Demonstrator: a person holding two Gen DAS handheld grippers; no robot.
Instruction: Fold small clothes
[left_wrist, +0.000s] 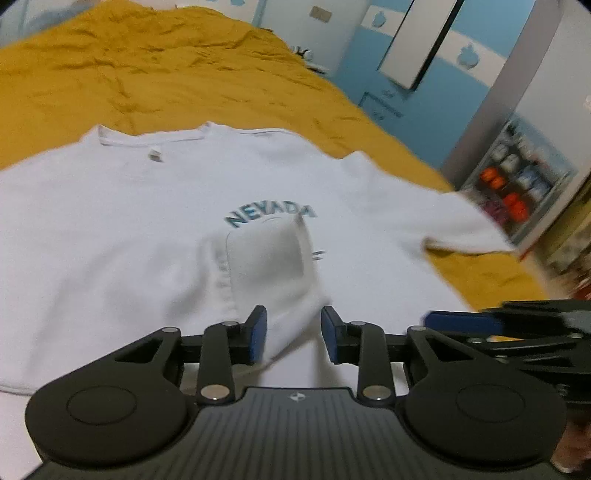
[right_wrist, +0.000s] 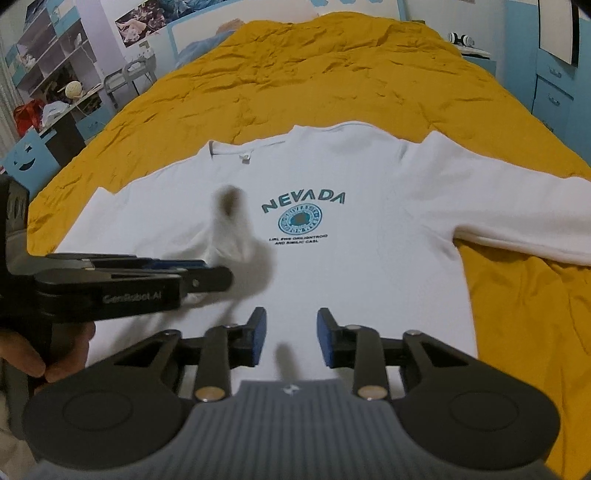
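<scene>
A white long-sleeved sweatshirt (right_wrist: 332, 166) with a teal NEVADA print lies face up on a mustard bedspread (right_wrist: 332, 74); it also shows in the left wrist view (left_wrist: 110, 221). Its left sleeve (left_wrist: 269, 266) is folded across the chest, cuff end up (right_wrist: 229, 221). My left gripper (left_wrist: 293, 332) has its jaws apart around this sleeve, not pinching it; it shows from the side in the right wrist view (right_wrist: 207, 275). My right gripper (right_wrist: 291, 338) is open and empty above the lower hem. The other sleeve (right_wrist: 517, 214) stretches out to the right.
The bedspread (left_wrist: 147, 74) is wrinkled and extends far beyond the collar. A desk and shelves (right_wrist: 55, 92) stand left of the bed, blue drawers (right_wrist: 554, 92) to its right. A shelf with coloured items (left_wrist: 517, 184) stands beyond the bed edge.
</scene>
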